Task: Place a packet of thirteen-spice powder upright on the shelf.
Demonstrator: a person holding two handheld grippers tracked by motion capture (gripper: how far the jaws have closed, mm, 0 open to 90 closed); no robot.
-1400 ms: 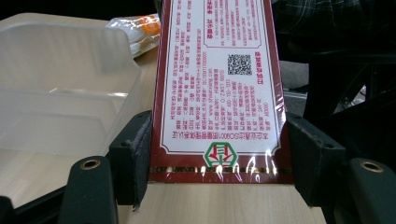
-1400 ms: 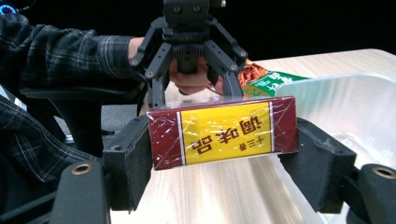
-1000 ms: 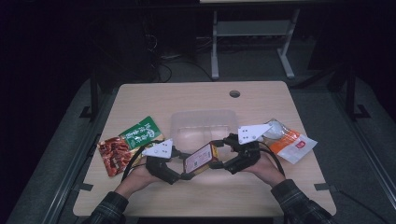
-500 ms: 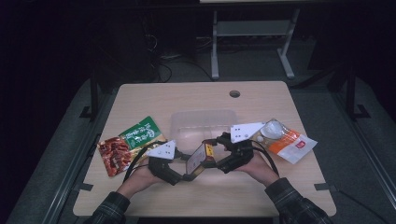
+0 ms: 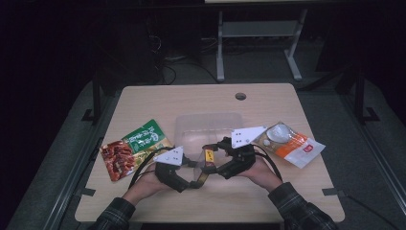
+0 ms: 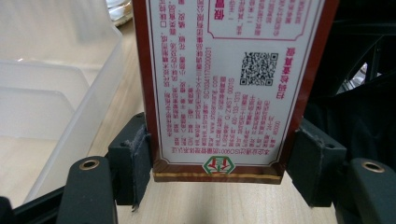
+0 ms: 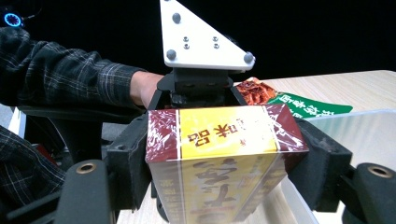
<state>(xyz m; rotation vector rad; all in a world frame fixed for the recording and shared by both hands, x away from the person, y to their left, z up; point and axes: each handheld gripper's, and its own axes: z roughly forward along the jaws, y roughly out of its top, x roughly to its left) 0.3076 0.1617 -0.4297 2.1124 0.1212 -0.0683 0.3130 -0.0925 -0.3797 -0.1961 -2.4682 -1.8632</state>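
- The small printed box (image 5: 207, 163) sits near the front edge of the wooden table (image 5: 201, 98), held between both grippers just in front of the clear plastic container (image 5: 201, 125).
- In the left gripper view its white back panel (image 6: 224, 84) stands between the jaws of the left gripper (image 6: 224, 163); the left pad touches the box's edge, the right pad sits just beside it — clamped or merely close, the pictures do not settle.
- The right gripper (image 7: 224, 158) is closed on the box's maroon-and-yellow end, pads against both sides.
- It looks like a light, film-wrapped carton — stiff at the edges, probably slippery and crushable on the broad faces, so the narrow sides seem the better hold.
- Farther off lie the green-and-red snack packets (image 5: 135, 148) to the left and an orange-and-white packet (image 5: 289, 143) to the right.
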